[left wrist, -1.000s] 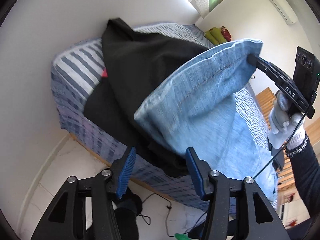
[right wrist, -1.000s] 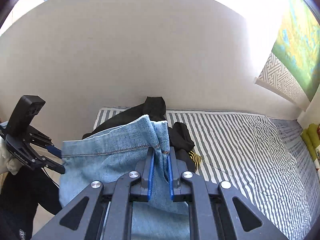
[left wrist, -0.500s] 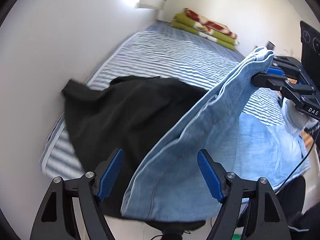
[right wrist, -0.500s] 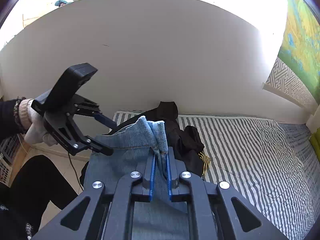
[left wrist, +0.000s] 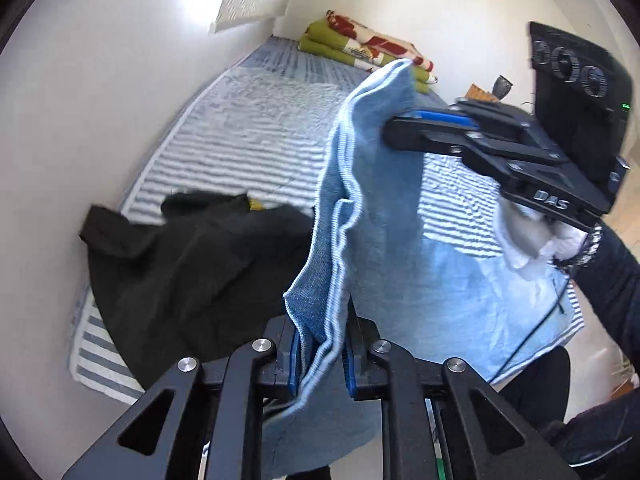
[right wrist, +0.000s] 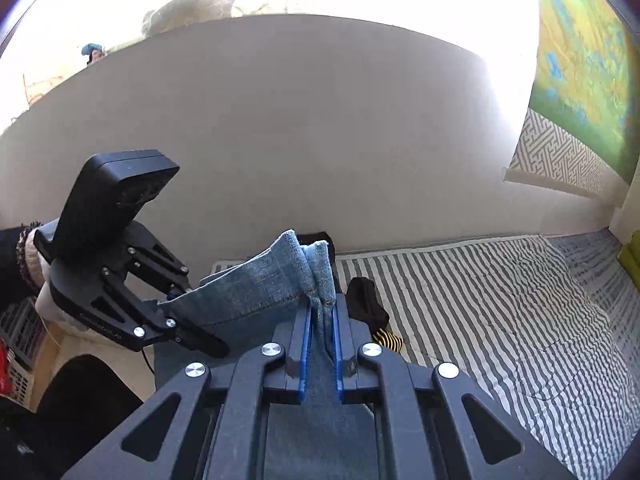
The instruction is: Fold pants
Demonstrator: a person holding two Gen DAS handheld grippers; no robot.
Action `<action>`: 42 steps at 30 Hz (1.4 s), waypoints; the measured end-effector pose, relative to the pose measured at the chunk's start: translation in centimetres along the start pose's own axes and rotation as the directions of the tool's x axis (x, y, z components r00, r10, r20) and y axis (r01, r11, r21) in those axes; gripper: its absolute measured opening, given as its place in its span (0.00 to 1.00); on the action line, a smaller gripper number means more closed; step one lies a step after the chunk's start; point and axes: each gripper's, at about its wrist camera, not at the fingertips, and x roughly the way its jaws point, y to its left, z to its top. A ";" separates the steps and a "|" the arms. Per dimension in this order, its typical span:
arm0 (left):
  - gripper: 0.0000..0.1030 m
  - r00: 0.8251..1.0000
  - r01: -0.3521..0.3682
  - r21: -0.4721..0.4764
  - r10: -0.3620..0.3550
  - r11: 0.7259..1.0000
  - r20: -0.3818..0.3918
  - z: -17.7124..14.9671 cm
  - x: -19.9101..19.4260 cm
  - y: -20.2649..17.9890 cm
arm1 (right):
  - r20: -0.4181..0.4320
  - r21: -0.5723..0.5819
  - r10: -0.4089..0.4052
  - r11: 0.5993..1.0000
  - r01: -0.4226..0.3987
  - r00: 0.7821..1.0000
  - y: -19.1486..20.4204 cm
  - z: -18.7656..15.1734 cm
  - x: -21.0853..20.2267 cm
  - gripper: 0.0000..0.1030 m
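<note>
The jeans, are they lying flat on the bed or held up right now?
Held up. The jeans hang between the left tool and right tool, both clamped on denim, lower part draping onto the striped bed.

The left gripper (left wrist: pixel 320 350), open before, has just closed its jaws on the jeans (left wrist: pixel 372 200) edge at 6 o'clock.

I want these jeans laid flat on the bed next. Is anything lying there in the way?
Yes. Black clothing lies heaped on the striped bed, under and beside the jeans, which the left gripper and right gripper hold above it.
</note>
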 end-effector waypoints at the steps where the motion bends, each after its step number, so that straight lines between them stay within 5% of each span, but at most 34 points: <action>1: 0.16 1.000 0.002 0.004 -0.002 1.000 0.013 0.9 -1.4 -1.5 | 0.017 0.012 0.001 1.000 -0.001 1.000 -0.2 0.6 -0.8 0.08; 6: 0.16 0.995 0.069 0.072 -0.074 0.995 0.065 4.9 -6.4 -8.5 | 0.102 0.065 -0.027 0.998 0.020 0.994 -1.4 2.7 -6.7 0.08; 11: 0.16 0.984 0.158 0.202 -0.172 0.967 0.052 7.7 -6.2 -18.1 | 0.148 0.116 -0.114 0.989 0.097 0.982 -2.7 0.7 -15.5 0.08; 17: 0.16 0.944 0.325 0.315 -0.322 0.892 -0.063 9.4 -1.3 -32.3 | 0.166 0.292 -0.261 0.934 0.206 0.951 -6.2 -6.9 -27.6 0.08; 19: 0.13 0.915 0.404 0.347 -0.378 0.846 -0.143 9.2 1.0 -38.0 | 0.153 0.367 -0.320 0.897 0.247 0.935 -7.3 -10.5 -31.5 0.08; 22: 0.12 0.887 0.460 0.414 -0.396 0.785 -0.236 8.1 4.8 -46.2 | 0.115 0.480 -0.416 0.818 0.316 0.902 -9.1 -16.5 -37.0 0.08; 28: 0.10 0.789 0.606 0.400 -0.452 0.687 -0.416 5.1 13.1 -61.3 | 0.020 0.644 -0.560 0.641 0.417 0.828 -11.1 -27.6 -46.5 0.09; 31: 0.09 0.731 0.661 0.374 -0.446 0.651 -0.516 2.4 18.2 -67.0 | -0.081 0.726 -0.578 0.524 0.446 0.812 -12.7 -33.5 -49.6 0.15; 35: 0.09 0.666 0.696 0.346 -0.385 0.629 -0.639 -2.1 24.7 -72.7 | -0.215 0.824 -0.619 0.300 0.480 0.755 -13.8 -42.5 -54.4 0.23; 36: 0.11 0.638 0.705 0.327 -0.360 0.630 -0.681 -3.3 26.3 -73.7 | -0.225 0.847 -0.622 0.256 0.467 0.750 -13.6 -44.4 -55.6 0.23; 38: 0.40 0.563 0.711 0.250 -0.319 0.658 -0.762 -5.2 29.2 -74.9 | -0.240 0.872 -0.621 0.201 0.447 0.747 -12.1 -47.6 -57.4 0.25; 39: 0.45 0.535 0.711 0.219 -0.312 0.669 -0.785 -5.9 29.8 -75.1 | -0.256 0.875 -0.617 0.180 0.450 0.744 -11.3 -48.8 -57.8 0.26; 40: 0.46 0.537 0.713 0.222 -0.315 0.665 -0.783 -6.3 29.7 -75.1 | -0.272 0.876 -0.613 0.162 0.455 0.742 -10.5 -49.9 -58.1 0.30; 42: 0.46 0.576 0.713 0.278 -0.311 0.644 -0.756 -5.6 28.9 -74.3 | -0.285 0.887 -0.590 0.136 0.441 0.755 -9.1 -51.5 -58.0 0.41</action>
